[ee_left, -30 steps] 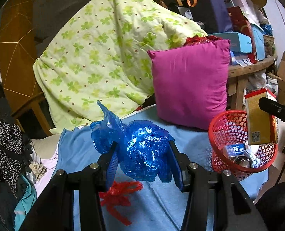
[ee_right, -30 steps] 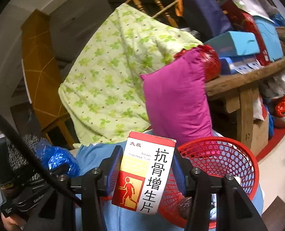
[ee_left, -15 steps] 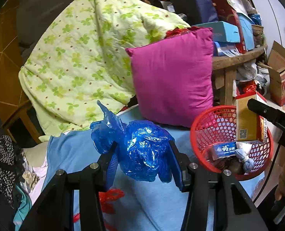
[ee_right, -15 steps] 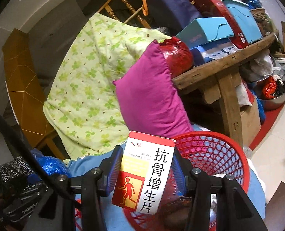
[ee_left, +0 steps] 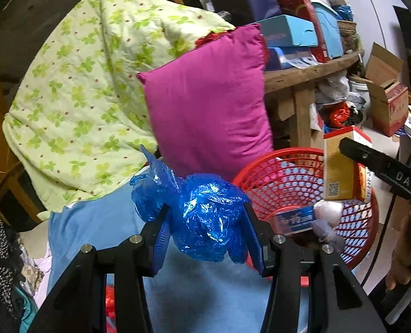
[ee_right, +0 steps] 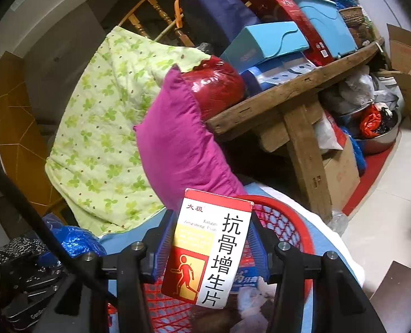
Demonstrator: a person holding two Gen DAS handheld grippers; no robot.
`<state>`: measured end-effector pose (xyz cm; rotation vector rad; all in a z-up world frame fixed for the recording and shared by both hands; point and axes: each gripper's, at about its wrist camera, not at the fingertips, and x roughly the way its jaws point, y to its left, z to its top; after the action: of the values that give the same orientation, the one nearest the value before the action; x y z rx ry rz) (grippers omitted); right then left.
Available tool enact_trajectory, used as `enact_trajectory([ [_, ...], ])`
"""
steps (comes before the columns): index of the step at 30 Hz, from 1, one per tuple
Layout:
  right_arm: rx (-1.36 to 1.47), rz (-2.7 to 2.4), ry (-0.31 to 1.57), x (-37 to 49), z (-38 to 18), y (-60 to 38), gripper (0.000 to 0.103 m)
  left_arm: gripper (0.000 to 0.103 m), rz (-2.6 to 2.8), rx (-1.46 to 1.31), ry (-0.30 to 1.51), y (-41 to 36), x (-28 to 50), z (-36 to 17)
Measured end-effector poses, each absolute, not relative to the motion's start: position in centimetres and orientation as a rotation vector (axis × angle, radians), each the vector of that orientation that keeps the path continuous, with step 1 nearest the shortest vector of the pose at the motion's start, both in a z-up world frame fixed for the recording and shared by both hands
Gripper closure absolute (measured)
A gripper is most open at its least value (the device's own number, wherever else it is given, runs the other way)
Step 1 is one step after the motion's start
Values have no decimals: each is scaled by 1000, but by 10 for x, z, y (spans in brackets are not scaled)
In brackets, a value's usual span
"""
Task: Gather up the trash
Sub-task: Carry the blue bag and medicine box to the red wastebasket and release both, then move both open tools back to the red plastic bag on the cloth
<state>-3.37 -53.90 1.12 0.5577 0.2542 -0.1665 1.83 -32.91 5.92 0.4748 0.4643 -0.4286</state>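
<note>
Left wrist view: your left gripper (ee_left: 207,233) has its blue pads closed against a crumpled blue plastic bag (ee_left: 202,216), which bulges out between and above the fingers.
Bag position: it hangs above the light blue sheet (ee_left: 94,222), just left of the red mesh basket (ee_left: 283,177).
Basket contents: a blue-and-white carton (ee_left: 294,217) and a pale knotted wad (ee_left: 327,213) lie inside.
Right side of that view: your right gripper (ee_left: 352,149) holds the medicine box (ee_left: 340,166) upright over the basket's far side.
Background: a magenta pillow (ee_left: 208,102) leans on a green clover-print quilt (ee_left: 89,83), beside a wooden table (ee_left: 302,75).
Right wrist view: your right gripper (ee_right: 209,247) is clamped on the medicine box (ee_right: 209,247), printed face toward the camera, slightly tilted.
Box position: it sits above the red mesh basket (ee_right: 286,222), whose rim shows behind and below it.
Left edge: the blue plastic bag (ee_right: 72,238) shows beside a black cable (ee_right: 25,208).
</note>
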Motion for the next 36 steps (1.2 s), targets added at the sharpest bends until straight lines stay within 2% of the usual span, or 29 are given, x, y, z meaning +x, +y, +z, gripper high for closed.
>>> enact_trajectory([
  [8, 603, -187, 269, -34, 4, -555, 50, 52, -533, 423, 517, -345, 24, 47],
  [18, 661, -178, 340, -20, -8, -560, 46, 49, -703, 283, 671, -344, 43, 17],
  [20, 673, -160, 349, -16, -10, -559, 45, 47, -715, 278, 666, -344, 43, 15],
  [23, 680, -152, 333, -15, -9, -558, 37, 36, -713, 272, 641, -342, 41, 15],
  [31, 682, -124, 285, -17, -5, -552, 36, 36, -666, 235, 613, -315, 43, 23],
  [36, 625, -94, 249, -17, 5, -532, 36, 36, -568, 199, 619, -269, 43, 19],
])
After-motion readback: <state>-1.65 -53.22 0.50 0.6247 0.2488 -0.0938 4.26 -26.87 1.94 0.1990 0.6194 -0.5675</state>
